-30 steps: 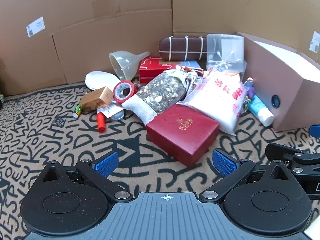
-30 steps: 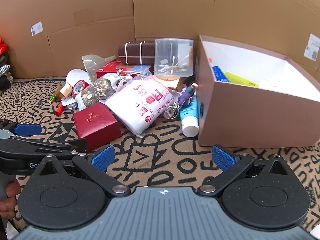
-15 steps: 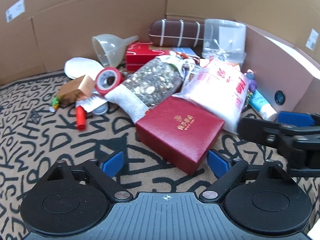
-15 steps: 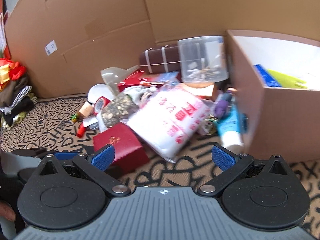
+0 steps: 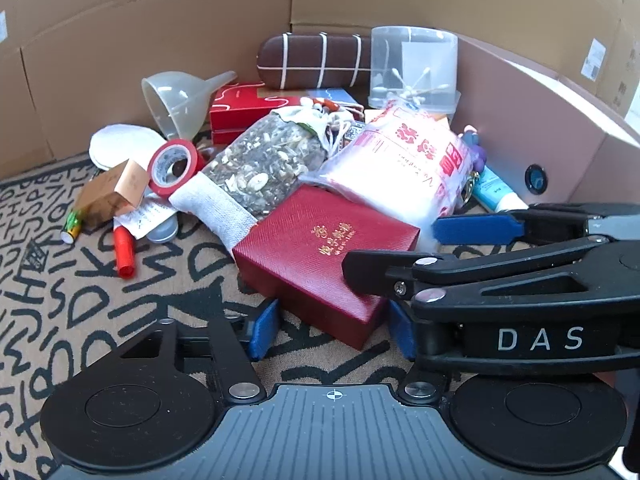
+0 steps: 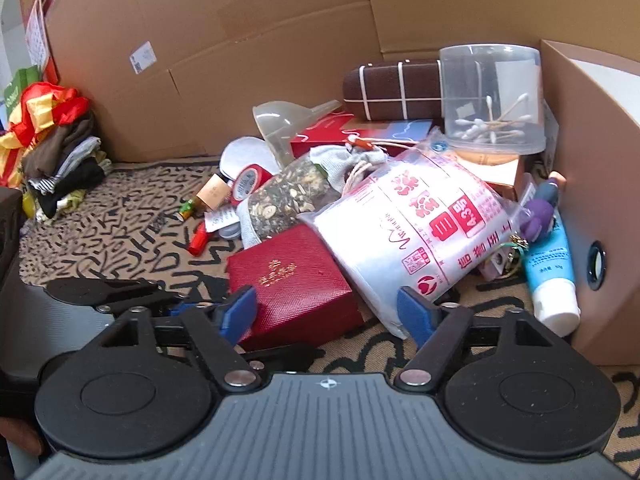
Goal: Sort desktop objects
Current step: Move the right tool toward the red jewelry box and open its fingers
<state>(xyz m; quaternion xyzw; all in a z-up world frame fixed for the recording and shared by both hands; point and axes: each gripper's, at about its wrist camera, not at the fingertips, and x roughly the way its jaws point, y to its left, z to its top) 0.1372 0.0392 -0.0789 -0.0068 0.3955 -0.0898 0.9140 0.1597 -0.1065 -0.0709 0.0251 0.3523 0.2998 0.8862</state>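
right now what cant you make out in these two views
- Right edge of the red box, left wrist view: hidden by the right hand-held gripper.
- Inside of the cardboard box, both views: cut off by its wall and the frame.
- Blue tube label: too small.

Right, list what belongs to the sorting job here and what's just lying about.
Sorting job: red textured gift box, white printed plastic bag, blue-and-white tube, open brown cardboard box.
Lying about: heap of folded clothes, patterned mat.
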